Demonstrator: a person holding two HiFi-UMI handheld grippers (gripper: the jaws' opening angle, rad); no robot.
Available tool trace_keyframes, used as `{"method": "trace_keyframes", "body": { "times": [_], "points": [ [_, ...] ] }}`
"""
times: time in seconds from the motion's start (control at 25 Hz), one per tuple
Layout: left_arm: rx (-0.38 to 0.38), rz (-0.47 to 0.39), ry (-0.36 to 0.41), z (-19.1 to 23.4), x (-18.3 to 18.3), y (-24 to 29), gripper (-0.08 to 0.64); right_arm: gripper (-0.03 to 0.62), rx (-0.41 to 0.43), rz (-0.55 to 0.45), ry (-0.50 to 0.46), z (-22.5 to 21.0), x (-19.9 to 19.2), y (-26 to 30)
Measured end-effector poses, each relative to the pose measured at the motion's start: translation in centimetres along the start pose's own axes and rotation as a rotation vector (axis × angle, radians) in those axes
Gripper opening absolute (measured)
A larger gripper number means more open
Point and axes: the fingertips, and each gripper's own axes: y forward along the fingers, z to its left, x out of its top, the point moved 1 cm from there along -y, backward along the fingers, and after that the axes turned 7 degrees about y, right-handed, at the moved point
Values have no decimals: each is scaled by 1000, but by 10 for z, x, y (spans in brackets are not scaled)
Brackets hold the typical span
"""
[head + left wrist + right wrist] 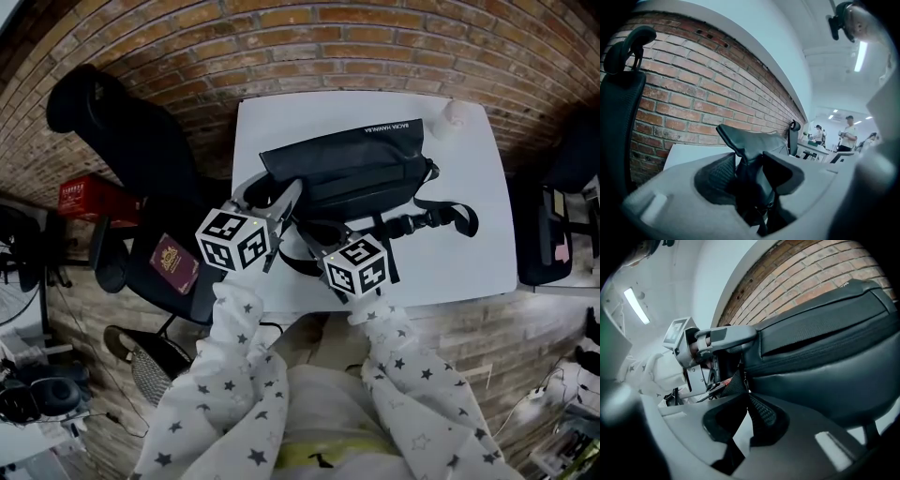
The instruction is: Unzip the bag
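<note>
Brick wall (328, 47) behind; white table (469, 244) set against it, office chair (122, 131) off its left edge. Black bag (347, 173) lies across the far half of the tabletop, long axis parallel to the far edge, its shoulder strap (441, 217) trailing toward the near right corner. Both grippers work the bag's left end, close to the tabletop's left edge. Left gripper (277, 194) comes in from the near left; its own view shows the jaws standing fairly wide but filled by a raised fold of the bag's end corner, pads pressing it on both sides, so it reads as an anchoring clamp. Right gripper (303, 225) sits just beside it, on the near side of the bag; jaws together on the zipper pull (742, 380), a thin tab hanging off the bag's corner. From those fingers the rest of the bag stretches away to the right, and the seam I take for the zip (820, 354) follows that long axis. Judgement: the right gripper is the one placed to open it, the draw going rightward along the bag toward the table's right edge while the left end stays pinned; zip looks shut for now.
</note>
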Motion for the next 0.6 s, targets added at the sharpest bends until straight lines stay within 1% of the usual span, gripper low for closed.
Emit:
{"method": "trace_keyframes", "body": {
  "times": [0.28,0.4,0.6],
  "points": [
    [-5,-13,3,0,-1,-1,170,17,-10,42,-26,-4,2,-11],
    [-8,-23,6,0,-1,-2,164,17,-20,63,-51,-5,5,-16],
    [-10,-35,7,1,-1,-3,161,17,2,125,-77,-3,7,-19]
  ]
}}
